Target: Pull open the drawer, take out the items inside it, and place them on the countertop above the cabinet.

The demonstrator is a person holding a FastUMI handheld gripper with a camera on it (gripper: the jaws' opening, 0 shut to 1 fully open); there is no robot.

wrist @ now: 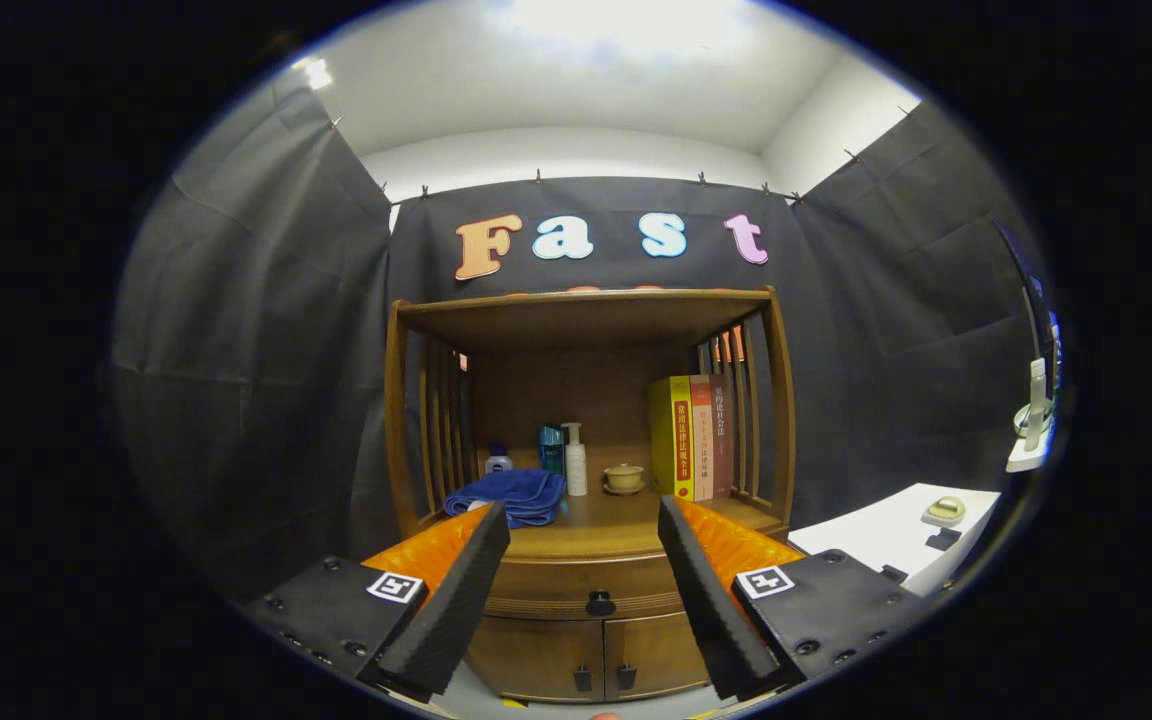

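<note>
A wooden cabinet (586, 640) stands ahead of me with a shut drawer (546, 585) under its countertop (596, 535). A dark knob (600, 603) sits at the drawer's middle. My gripper (583, 520) is open, held back from the cabinet, its two fingers framing the countertop and drawer with nothing between them. The knob lies beyond the fingertips, a little below them. What the drawer holds is hidden.
On the countertop lie a folded blue towel (511, 495), a small bottle (498, 460), a white pump bottle (575, 460), a teal box (551, 448), a small cup (624, 478) and upright books (691, 437). Two lower doors (596, 655) sit beneath the drawer. A white table (901, 540) stands right.
</note>
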